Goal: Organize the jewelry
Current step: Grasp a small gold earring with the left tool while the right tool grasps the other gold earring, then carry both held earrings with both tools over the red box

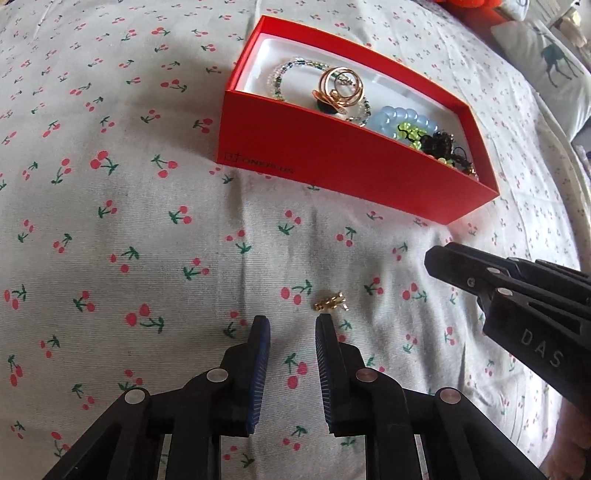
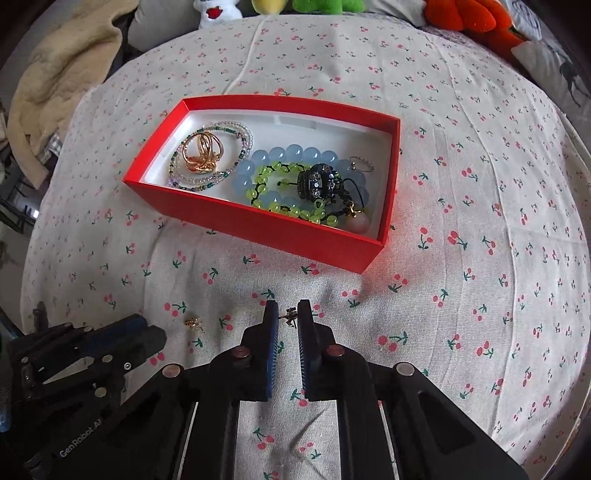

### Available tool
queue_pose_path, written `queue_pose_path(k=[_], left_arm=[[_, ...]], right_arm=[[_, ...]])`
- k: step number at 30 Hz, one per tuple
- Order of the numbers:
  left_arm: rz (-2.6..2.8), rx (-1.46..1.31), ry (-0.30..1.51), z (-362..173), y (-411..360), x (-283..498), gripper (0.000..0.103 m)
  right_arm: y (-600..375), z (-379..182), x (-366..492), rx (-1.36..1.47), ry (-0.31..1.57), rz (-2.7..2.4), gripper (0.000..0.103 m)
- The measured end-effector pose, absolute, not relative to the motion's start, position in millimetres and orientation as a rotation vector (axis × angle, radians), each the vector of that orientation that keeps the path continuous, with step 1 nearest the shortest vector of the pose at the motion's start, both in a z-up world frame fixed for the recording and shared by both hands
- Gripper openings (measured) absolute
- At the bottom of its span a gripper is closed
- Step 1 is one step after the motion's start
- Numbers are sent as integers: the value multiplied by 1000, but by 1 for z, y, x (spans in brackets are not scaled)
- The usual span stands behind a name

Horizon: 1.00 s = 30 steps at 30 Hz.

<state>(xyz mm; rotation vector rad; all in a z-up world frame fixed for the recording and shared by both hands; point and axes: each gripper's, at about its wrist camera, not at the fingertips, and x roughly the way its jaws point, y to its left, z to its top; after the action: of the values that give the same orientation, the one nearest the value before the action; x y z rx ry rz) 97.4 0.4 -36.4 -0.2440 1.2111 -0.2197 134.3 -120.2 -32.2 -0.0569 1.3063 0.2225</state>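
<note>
Jewelry fills the red box (image 2: 258, 225) that sits on the bed (image 2: 461, 295), well ahead of both tools. Inside it, a gold spiral ring (image 2: 201, 153) lies on a thin strand of small mixed beads (image 2: 236, 162) at the end nearer the left tool. A pale blue bead bracelet (image 2: 291, 152), a yellow-green bead bracelet (image 2: 275, 173) and a dark rhinestone bead charm (image 2: 318, 182) crowd the end ahead of the right tool, with a pink bead (image 2: 359, 223) in the near corner.

Two small pieces are outside the box, on the cherry-print sheet. A tiny dark earring (image 2: 290, 318) is between the fingertips of the right tool (image 2: 288, 314). Its jaws stand narrow, with a slim gap between the blue pads; whether the pads actually press on the earring I cannot tell, since the piece is too small to judge. A small gold earring (image 1: 330, 302) lies just ahead of the left tool (image 1: 291, 325), slightly off its right fingertip and not touching it. The left tool's jaws are parted a little, with only sheet between them.

Seen from the left wrist, the right tool (image 1: 454, 264) is off to the right and closed nearly together, beside the gold earring but apart from it. Plush toys (image 2: 465, 14) line the far edge of the bed, beyond the box
</note>
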Motion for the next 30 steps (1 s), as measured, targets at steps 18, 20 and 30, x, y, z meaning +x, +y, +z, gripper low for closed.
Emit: queue_pose_path(k=[18, 20, 30], left_arm=[[-153, -219, 1218, -49, -39, 123, 10], [-143, -217, 1217, -50, -39, 124, 7], [-142, -215, 1204, -43, -35, 124, 7]], right_arm=[[-174, -28, 127, -8, 1346, 181, 11], [-176, -28, 127, -5, 1347, 180, 11], [-176, -24, 125, 7, 1339, 190, 11]])
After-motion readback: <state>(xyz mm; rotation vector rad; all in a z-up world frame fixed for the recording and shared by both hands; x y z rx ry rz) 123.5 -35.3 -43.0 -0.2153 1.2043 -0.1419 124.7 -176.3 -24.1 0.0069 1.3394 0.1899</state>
